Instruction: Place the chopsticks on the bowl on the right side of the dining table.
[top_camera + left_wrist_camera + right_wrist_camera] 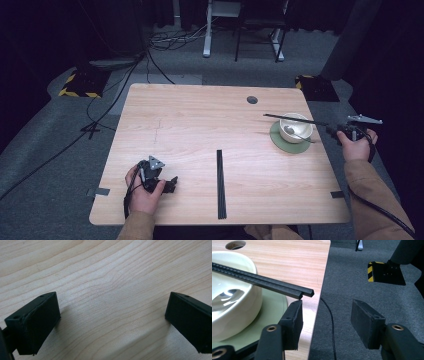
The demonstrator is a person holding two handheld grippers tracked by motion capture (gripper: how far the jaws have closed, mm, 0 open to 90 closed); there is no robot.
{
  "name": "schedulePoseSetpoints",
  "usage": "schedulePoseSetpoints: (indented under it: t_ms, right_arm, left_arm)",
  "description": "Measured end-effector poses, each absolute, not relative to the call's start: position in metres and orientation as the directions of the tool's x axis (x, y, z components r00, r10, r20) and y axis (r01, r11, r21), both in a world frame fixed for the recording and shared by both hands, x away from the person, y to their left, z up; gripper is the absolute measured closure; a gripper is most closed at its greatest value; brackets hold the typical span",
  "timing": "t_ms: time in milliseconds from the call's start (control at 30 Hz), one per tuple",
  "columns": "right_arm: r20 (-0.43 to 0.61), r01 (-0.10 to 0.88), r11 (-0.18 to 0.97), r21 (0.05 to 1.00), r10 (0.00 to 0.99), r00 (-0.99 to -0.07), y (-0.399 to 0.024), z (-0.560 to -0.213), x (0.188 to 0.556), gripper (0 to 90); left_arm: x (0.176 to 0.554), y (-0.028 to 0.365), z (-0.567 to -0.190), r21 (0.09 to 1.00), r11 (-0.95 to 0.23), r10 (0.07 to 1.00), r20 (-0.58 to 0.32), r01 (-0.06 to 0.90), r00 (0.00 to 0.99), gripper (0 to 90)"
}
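A cream bowl stands on a green saucer near the table's right edge, with a metal spoon inside. A pair of black chopsticks lies across its rim. In the right gripper view the chopsticks end just above my left jaw, beside the bowl and saucer. My right gripper hangs just off the table edge, open, nothing between its jaws. My left gripper rests at the front left, open over bare wood.
A second pair of black chopsticks lies straight on the wooden table at front centre. A round cable hole sits at the far right. Grey carpet with a cable lies beyond the right edge.
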State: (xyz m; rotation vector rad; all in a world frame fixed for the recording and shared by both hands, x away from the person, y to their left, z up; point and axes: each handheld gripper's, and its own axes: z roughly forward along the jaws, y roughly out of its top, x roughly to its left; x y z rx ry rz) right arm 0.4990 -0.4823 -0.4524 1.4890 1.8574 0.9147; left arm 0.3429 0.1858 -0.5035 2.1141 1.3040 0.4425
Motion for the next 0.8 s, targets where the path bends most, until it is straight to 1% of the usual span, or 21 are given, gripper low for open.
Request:
schedulePoseSetpoints:
  t_ms: [200,433,600,800]
  right_arm:
    - [-0.042,0.570,0.156,0.807,0.977,-0.207,-0.482,-0.449,0.497,43.6]
    - [-0.065,0.550,0.139,0.824,0.986,-0.152,-0.492,-0.439,0.497,43.4]
    - [-0.093,0.539,0.155,0.828,0.986,-0.141,-0.493,-0.441,0.503,42.8]
    - [-0.096,0.545,0.156,0.824,0.986,-0.137,-0.489,-0.446,0.511,42.3]
  left_arm:
    - [0.343,0.186,-0.504,0.651,-0.328,0.888,-0.034,0.684,0.458,0.0]
    - [0.343,0.186,-0.504,0.650,-0.330,0.888,-0.033,0.684,0.459,0.0]
    - [0.343,0.186,-0.504,0.650,-0.330,0.888,-0.033,0.684,0.459,0.0]
    - [0.343,0.186,-0.504,0.650,-0.330,0.888,-0.033,0.684,0.459,0.0]
